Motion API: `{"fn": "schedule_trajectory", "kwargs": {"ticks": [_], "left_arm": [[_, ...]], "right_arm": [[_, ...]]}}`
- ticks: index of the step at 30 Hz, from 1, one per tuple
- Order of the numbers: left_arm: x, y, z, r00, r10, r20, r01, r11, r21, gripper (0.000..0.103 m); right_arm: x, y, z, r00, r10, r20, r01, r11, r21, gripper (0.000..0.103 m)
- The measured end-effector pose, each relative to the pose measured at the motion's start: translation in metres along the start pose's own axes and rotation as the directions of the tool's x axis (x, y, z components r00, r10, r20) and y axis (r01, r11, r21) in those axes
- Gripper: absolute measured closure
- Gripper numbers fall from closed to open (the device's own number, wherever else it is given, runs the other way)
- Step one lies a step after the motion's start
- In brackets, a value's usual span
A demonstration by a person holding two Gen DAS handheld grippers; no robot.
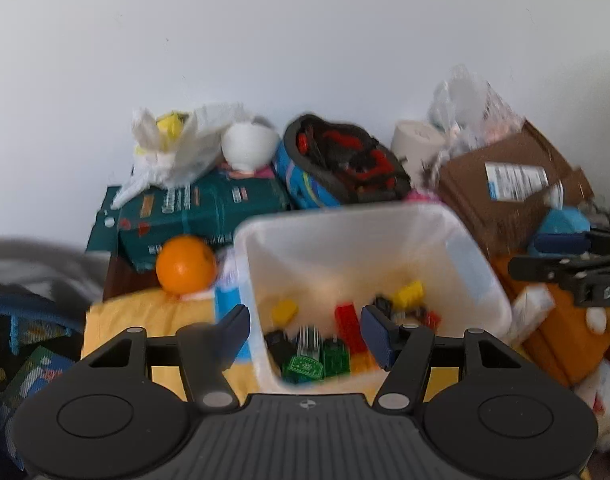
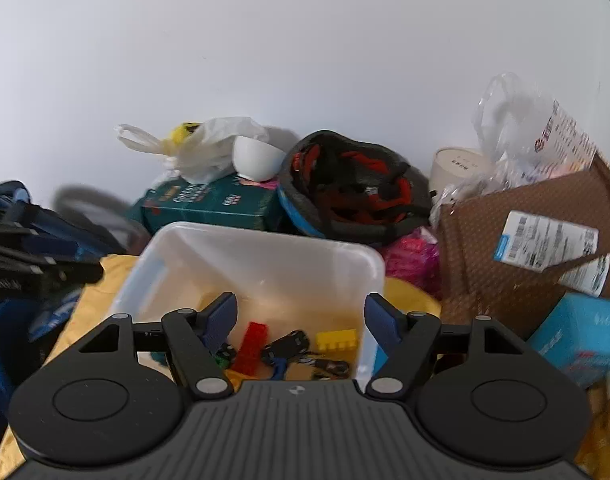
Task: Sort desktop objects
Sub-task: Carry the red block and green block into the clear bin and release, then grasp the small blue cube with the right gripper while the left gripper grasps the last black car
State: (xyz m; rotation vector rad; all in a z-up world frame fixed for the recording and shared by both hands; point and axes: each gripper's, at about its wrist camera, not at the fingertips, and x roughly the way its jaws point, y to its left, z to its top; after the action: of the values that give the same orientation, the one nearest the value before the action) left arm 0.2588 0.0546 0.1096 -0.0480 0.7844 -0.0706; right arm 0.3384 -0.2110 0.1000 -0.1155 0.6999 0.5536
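A translucent white plastic bin (image 1: 457,240) (image 2: 265,244) sits in the middle of a cluttered desk. It holds several toy bricks: red (image 1: 349,328) (image 2: 253,346), yellow (image 1: 411,293) (image 2: 337,339), green (image 1: 305,366) and some dark pieces. My left gripper (image 1: 305,328) is open and empty, hovering over the bin's near left side. My right gripper (image 2: 301,318) is open and empty over the bin's near edge. An orange (image 1: 186,265) rests left of the bin. The right gripper shows at the left view's right edge (image 1: 565,272); the left one shows at the right view's left edge (image 2: 33,256).
Behind the bin stand a green box (image 1: 209,204) (image 2: 213,202), a white plastic bag (image 1: 173,152), a white bowl (image 2: 257,158), a black-and-red helmet (image 2: 353,188), a paper roll (image 2: 457,166) and a brown cardboard box (image 2: 525,240). A blue box (image 2: 581,336) lies right. Yellow cloth (image 1: 145,324) covers the desk.
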Motion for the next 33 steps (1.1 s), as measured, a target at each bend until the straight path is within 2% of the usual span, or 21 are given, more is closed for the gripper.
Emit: {"fn": "schedule_trajectory", "kwargs": {"ticks": [3, 5, 7, 9, 12, 16, 17, 18, 19, 26, 30, 32, 33], "left_arm": [[-0.010, -0.007, -0.046, 0.999, -0.035, 0.031, 0.035, 0.999, 0.019, 0.038], [-0.012, -0.012, -0.080, 0.998, -0.044, 0.036, 0.044, 0.999, 0.015, 0.038], [-0.006, -0.015, -0.120, 0.998, -0.057, 0.005, 0.057, 0.998, -0.008, 0.038], [0.005, -0.017, -0.152, 0.998, -0.049, -0.048, 0.047, 0.998, -0.035, 0.038], [0.017, -0.018, -0.181, 0.993, -0.024, -0.118, 0.020, 0.999, -0.036, 0.038], [0.020, -0.020, -0.190, 0.991, -0.024, -0.129, 0.019, 0.999, -0.036, 0.038], [0.022, -0.022, -0.191, 0.991, -0.027, -0.129, 0.023, 0.999, -0.031, 0.038], [0.024, -0.024, -0.190, 0.991, -0.031, -0.129, 0.028, 0.999, -0.026, 0.038], [0.027, -0.029, -0.189, 0.991, -0.033, -0.128, 0.031, 0.999, -0.023, 0.038], [0.068, -0.056, -0.169, 0.991, -0.065, -0.113, 0.067, 0.998, 0.018, 0.038], [0.092, -0.070, -0.160, 0.989, -0.068, -0.133, 0.075, 0.996, 0.042, 0.039], [0.101, -0.077, -0.160, 0.986, -0.065, -0.153, 0.077, 0.995, 0.071, 0.042], [0.104, -0.081, -0.161, 0.984, -0.065, -0.167, 0.082, 0.992, 0.101, 0.050]], "right_arm": [[-0.010, 0.006, -0.024, 0.998, 0.055, 0.000, -0.055, 0.998, 0.001, 0.033], [-0.015, 0.019, -0.053, 0.995, 0.098, -0.012, -0.098, 0.995, -0.018, 0.037], [-0.017, 0.034, -0.088, 0.991, 0.132, -0.032, -0.133, 0.990, -0.045, 0.040], [-0.006, 0.050, -0.127, 0.985, 0.140, -0.101, -0.147, 0.987, -0.064, 0.041], [0.021, 0.068, -0.169, 0.972, 0.122, -0.199, -0.135, 0.989, -0.054, 0.045], [0.052, 0.080, -0.192, 0.963, 0.101, -0.249, -0.115, 0.992, -0.044, 0.050], [0.058, 0.080, -0.193, 0.961, 0.102, -0.255, -0.114, 0.993, -0.031, 0.055], [0.061, 0.081, -0.194, 0.960, 0.108, -0.257, -0.119, 0.993, -0.026, 0.071], [0.064, 0.081, -0.196, 0.958, 0.114, -0.264, -0.128, 0.991, -0.035, 0.075], [0.032, 0.055, -0.192, 0.968, 0.133, -0.215, -0.136, 0.991, -0.001, 0.075], [0.012, 0.033, -0.191, 0.972, 0.121, -0.200, -0.118, 0.993, 0.028, 0.075], [0.004, 0.024, -0.192, 0.974, 0.110, -0.197, -0.105, 0.994, 0.034, 0.075], [0.002, 0.020, -0.192, 0.974, 0.107, -0.198, -0.102, 0.994, 0.039, 0.075]]}}
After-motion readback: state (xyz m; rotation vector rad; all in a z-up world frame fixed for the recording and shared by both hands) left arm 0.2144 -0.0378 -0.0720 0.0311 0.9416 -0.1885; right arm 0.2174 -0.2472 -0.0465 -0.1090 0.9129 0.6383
